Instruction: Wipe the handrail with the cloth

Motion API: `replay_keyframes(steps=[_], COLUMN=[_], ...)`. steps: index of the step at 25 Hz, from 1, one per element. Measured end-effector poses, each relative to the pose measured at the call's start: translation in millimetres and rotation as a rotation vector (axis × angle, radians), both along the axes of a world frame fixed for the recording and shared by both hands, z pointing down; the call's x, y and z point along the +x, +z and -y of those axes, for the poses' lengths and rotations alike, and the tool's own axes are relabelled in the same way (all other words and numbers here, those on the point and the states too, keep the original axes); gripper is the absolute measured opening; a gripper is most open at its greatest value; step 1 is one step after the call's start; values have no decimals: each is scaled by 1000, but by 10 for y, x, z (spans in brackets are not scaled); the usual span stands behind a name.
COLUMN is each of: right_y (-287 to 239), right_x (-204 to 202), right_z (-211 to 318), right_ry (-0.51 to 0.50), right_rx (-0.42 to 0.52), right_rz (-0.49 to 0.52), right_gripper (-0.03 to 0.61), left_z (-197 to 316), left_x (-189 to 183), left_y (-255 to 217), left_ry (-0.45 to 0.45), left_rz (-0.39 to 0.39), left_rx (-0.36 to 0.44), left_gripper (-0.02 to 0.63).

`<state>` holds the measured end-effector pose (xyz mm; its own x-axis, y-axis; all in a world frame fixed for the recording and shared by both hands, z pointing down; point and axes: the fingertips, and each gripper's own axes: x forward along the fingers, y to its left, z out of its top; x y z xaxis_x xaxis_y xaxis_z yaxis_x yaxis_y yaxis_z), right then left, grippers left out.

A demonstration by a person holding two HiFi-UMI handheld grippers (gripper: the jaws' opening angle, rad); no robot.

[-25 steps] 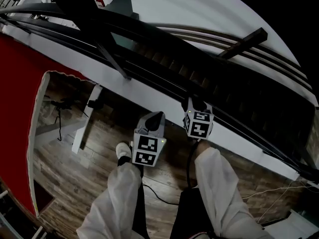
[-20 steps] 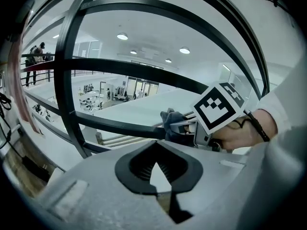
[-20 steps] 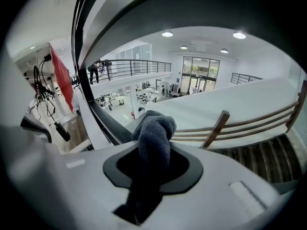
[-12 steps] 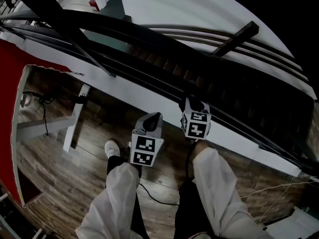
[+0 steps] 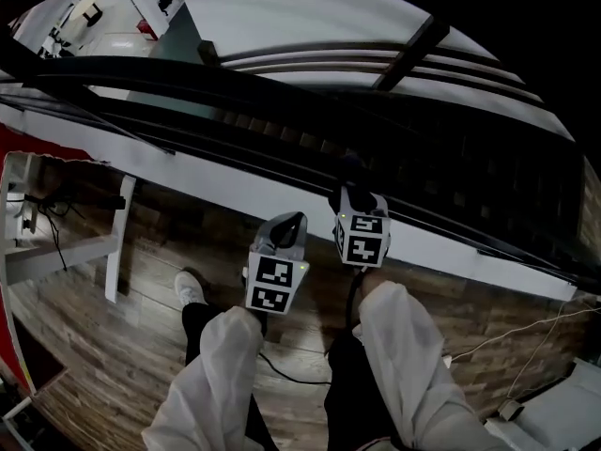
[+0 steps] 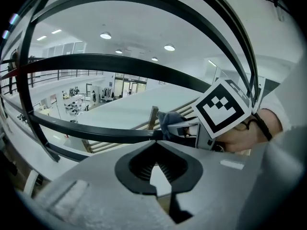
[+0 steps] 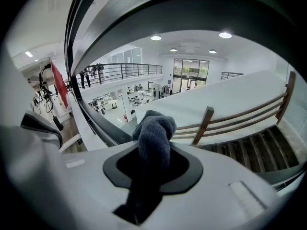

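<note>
Grey cloth [image 7: 154,133]: pinched by right gripper [image 7: 152,169] (firmly, I judge).
Left gripper [image 6: 154,174]: jaws together, empty.
Handrail [image 6: 86,130]: keep cloth pressed on, slide steadily along.

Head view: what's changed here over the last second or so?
The person has stepped along the handrail: the white table frame and shoe have slid left in the picture. The right gripper stays up at the rail, shut on the cloth; the left gripper stays beside it, empty.
</note>
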<state>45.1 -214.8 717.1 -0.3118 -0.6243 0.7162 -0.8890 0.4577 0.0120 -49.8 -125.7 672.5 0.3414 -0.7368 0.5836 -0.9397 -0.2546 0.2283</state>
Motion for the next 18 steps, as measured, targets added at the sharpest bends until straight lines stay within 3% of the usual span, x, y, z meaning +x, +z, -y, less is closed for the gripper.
replay_keyframes(steps=[18], right_y=[-11], right_x=[2338], right_z=[-83], right_ry=[158], right_rx=[22], right_rz=[-16], right_gripper=[94], left_z=[210], left_x=[2231], left_y=[58], left_ry=[217], left_rz=[-21], left_rx=[23], left_gripper=[2])
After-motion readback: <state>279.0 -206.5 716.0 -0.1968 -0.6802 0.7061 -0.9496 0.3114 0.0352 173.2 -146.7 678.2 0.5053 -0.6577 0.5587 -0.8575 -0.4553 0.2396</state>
